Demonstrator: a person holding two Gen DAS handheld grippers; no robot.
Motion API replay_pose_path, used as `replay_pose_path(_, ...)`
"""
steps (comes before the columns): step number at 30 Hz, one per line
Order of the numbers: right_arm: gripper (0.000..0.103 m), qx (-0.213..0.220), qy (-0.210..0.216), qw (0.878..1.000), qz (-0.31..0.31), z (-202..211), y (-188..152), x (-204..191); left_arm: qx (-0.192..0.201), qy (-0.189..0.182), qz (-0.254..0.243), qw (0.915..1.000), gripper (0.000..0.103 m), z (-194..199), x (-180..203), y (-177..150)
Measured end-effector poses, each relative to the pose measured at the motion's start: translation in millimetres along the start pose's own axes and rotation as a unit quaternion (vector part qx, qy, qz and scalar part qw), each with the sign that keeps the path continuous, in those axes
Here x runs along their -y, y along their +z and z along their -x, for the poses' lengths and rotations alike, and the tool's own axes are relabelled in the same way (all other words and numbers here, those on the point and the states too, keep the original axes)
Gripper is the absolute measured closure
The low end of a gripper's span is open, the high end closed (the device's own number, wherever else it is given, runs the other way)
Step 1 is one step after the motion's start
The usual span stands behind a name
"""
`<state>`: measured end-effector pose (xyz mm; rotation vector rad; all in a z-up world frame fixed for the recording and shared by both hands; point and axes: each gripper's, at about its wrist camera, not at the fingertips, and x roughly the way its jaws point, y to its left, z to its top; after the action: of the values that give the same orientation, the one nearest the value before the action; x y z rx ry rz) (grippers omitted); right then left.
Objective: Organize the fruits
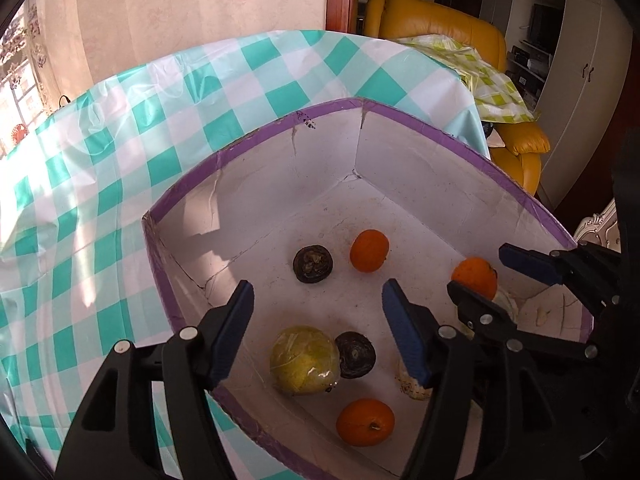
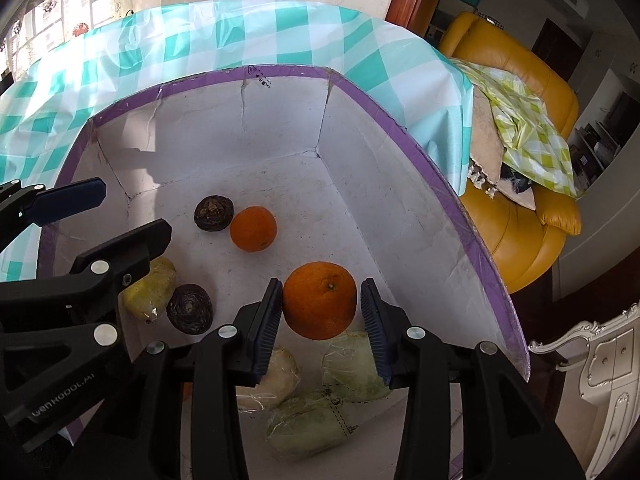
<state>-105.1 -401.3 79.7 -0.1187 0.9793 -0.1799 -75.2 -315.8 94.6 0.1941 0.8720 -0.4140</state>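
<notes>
Right wrist view: the right gripper [image 2: 320,312] hangs inside a purple-rimmed box [image 2: 472,216], fingers parted around an orange [image 2: 320,300] (small gaps either side). The left gripper [image 1: 318,330] gapes over a wrapped yellow fruit [image 1: 304,360].

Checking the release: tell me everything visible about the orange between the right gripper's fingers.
The orange is round, bright orange with dimpled peel and a small dark stem scar facing up and toward the camera. It sits inside the white box with the purple rim, between the open fingers of the right gripper; a gap shows at the right pad, while contact at the left pad cannot be told. It overlaps a plastic-wrapped pale green fruit below it.
</notes>
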Motion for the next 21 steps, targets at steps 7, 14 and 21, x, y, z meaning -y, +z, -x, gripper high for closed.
replay_pose_path(7, 0.017, -0.001, 0.014, 1.0, -0.001, 1.4, 0.3, 0.8, 0.011, 0.015, 0.013, 0.9997, 0.011, 3.6, -7.7, 2.4)
replay_pose_path(14, 0.017, -0.021, 0.027, 0.999, -0.009, 0.1, -7.1, 7.6, -0.002, -0.007, 0.007, 0.9999, 0.002, 4.9, -5.1, 5.7)
replay_pose_path(21, 0.017, -0.032, 0.032, 0.999, -0.021, -3.8, -10.5, 11.0, -0.036, 0.009, -0.002, 0.9993, 0.002, -9.7, 6.3, 0.8)
